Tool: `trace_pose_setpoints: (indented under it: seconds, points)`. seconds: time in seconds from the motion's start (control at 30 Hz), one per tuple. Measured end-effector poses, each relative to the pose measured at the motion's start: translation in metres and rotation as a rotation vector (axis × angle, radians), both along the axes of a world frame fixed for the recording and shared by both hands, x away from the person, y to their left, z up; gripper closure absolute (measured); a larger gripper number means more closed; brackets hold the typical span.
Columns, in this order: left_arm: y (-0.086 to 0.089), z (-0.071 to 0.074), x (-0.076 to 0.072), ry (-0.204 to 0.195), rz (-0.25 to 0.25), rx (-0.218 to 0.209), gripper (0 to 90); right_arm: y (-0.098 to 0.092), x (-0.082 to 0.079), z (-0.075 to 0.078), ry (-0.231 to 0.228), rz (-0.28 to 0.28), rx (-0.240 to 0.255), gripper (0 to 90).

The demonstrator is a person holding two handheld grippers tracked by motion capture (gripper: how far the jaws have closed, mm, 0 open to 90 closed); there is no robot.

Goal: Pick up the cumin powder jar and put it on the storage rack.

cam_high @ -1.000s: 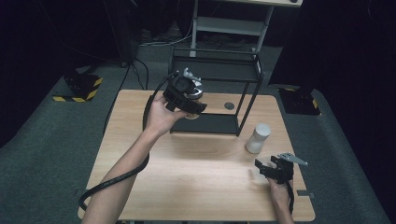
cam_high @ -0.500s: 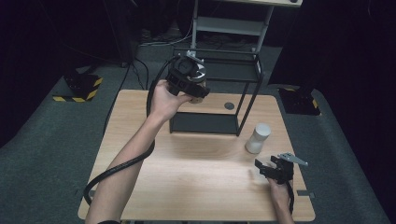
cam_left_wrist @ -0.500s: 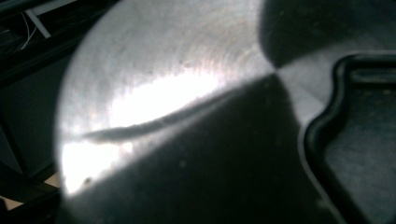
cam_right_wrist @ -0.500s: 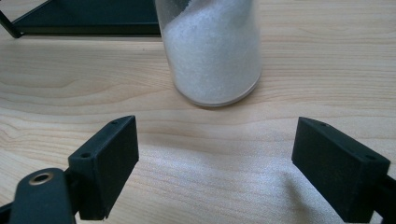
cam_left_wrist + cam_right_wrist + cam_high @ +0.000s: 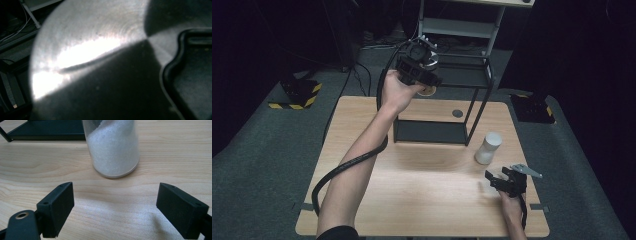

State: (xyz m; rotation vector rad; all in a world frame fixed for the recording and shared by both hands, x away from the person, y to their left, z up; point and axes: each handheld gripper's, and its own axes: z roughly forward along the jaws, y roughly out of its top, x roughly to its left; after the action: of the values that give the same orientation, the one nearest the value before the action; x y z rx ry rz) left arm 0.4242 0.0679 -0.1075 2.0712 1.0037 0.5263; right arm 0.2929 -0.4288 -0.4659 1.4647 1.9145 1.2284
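Metal lid (image 5: 87, 50) pinched in my left gripper (image 5: 424, 80) above the far rack (image 5: 472, 75); my right gripper (image 5: 504, 182) spread near the jar (image 5: 488, 148).

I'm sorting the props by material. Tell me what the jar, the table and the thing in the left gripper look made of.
Jar: clear glass or plastic, glossy; white grains show through its wall.
Table: light wood or wood-look laminate, matt; grain lines run across it.
Thing held in the left gripper: probably brushed metal; the left gripper view shows a round surface with fine circular marks and a bright glare.
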Motion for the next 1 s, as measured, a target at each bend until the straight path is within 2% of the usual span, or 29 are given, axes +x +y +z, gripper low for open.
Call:
trace_pose_setpoints:
  seconds: [0.07,0.3,0.53,0.67,0.9,1.0]
  points:
    - [-0.003,0.002,0.002,0.001,0.009,0.007,31.3,0.0,0.0,0.0,-0.001,0.0,-0.001,13.7]
    - [-0.028,0.005,0.021,0.018,0.089,0.041,31.3,-0.001,0.0,-0.001,-0.002,-0.003,0.006,13.7]
    - [-0.038,0.008,0.035,0.017,0.132,0.012,31.3,-0.001,-0.001,-0.001,-0.003,-0.002,0.005,13.7]
    - [-0.045,0.002,0.045,0.035,0.158,0.023,31.3,-0.001,-0.001,-0.001,-0.004,-0.002,0.008,13.8]
    - [-0.047,-0.006,0.058,0.055,0.171,0.025,31.3,-0.001,-0.001,-0.001,-0.005,0.0,0.005,13.8]
    - [-0.048,-0.008,0.06,0.061,0.168,0.011,31.3,-0.001,-0.001,-0.001,-0.005,0.0,0.003,13.8]
